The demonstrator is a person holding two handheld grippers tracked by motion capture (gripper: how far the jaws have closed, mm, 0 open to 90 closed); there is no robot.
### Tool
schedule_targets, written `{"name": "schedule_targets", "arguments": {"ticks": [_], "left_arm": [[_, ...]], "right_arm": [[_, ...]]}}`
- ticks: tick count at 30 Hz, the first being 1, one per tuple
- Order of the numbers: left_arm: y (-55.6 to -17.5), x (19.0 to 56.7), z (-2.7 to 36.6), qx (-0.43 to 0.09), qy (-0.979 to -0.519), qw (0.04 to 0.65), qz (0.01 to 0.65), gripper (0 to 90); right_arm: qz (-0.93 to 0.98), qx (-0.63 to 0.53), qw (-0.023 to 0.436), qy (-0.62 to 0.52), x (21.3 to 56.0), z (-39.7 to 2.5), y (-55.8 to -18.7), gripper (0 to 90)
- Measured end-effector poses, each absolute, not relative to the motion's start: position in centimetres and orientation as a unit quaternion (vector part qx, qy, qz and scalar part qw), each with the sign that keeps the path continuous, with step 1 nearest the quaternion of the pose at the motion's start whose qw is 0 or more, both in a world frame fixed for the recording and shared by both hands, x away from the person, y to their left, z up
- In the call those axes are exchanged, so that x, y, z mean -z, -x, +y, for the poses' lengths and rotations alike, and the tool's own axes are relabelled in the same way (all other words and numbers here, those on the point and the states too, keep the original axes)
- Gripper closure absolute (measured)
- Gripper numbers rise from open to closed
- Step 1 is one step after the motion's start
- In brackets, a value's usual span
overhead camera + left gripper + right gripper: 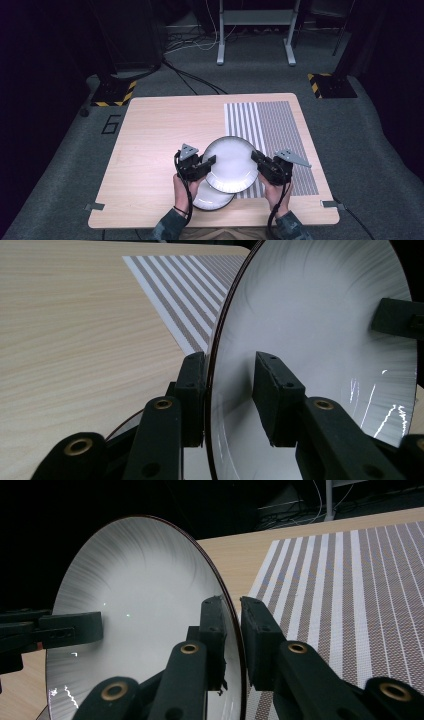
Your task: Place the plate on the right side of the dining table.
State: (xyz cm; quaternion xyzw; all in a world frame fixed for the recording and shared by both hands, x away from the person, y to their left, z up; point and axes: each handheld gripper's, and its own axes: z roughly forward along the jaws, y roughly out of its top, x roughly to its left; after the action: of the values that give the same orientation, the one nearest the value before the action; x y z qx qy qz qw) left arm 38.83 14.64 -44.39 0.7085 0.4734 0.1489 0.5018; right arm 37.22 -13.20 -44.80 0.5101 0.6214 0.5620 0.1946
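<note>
We work at a pale wooden desk (160, 150) with a grey-and-white striped woven placemat (272, 130) laid on its right half. Above the near edge we hold a round white ceramic plate with a thin dark rim (231, 162), lifted and tilted, its right part over the placemat's near left corner. Under it, toward the near edge, a second white plate of the same kind (212, 199) lies flat on the desk, partly hidden by the raised one.

Our left tool (207, 164) straddles the raised plate's left rim: in the left gripper view one jaw lies against the underside, while the other stands off the white face with a visible gap, so its hold looks loose. Our right tool (257, 157) pinches the opposite rim, jaws pressed close on either side of the dark edge in the right gripper view.

The risk, as we judge it, is slippage. The glazed rim is smooth, and with one side barely gripped the plate could pivot on the right tool, drop onto the lower plate and chip both. Pulling the hands apart would do the same.
</note>
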Motion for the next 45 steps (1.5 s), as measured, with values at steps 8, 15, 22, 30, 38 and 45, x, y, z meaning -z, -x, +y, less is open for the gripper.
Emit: {"name": "schedule_targets", "arguments": {"ticks": [8, 15, 22, 30, 38, 45], "left_arm": [[-39.5, 44.3, 14.0, -0.145, -0.710, 0.503, 0.470, 65.8], [-40.3, 44.1, 13.4, -0.141, -0.715, 0.503, 0.464, 65.7], [-40.9, 43.9, 12.8, -0.138, -0.717, 0.503, 0.462, 65.8], [-41.5, 43.9, 12.3, -0.133, -0.719, 0.503, 0.461, 65.8], [-42.2, 43.7, 11.7, -0.131, -0.718, 0.505, 0.460, 65.9], [-42.8, 43.5, 11.3, -0.127, -0.720, 0.506, 0.457, 65.9]], "right_arm": [[0.619, -0.559, 0.199, -0.514, 44.7, -13.8, -37.5, 80.4], [0.615, -0.559, 0.203, -0.518, 44.5, -14.4, -37.7, 80.5], [0.610, -0.559, 0.203, -0.524, 44.4, -14.9, -38.1, 80.4], [0.607, -0.556, 0.205, -0.529, 44.3, -15.5, -38.5, 80.2], [0.605, -0.554, 0.210, -0.532, 44.0, -15.9, -38.9, 80.3], [0.605, -0.551, 0.216, -0.532, 43.8, -16.3, -39.2, 80.3]]}}
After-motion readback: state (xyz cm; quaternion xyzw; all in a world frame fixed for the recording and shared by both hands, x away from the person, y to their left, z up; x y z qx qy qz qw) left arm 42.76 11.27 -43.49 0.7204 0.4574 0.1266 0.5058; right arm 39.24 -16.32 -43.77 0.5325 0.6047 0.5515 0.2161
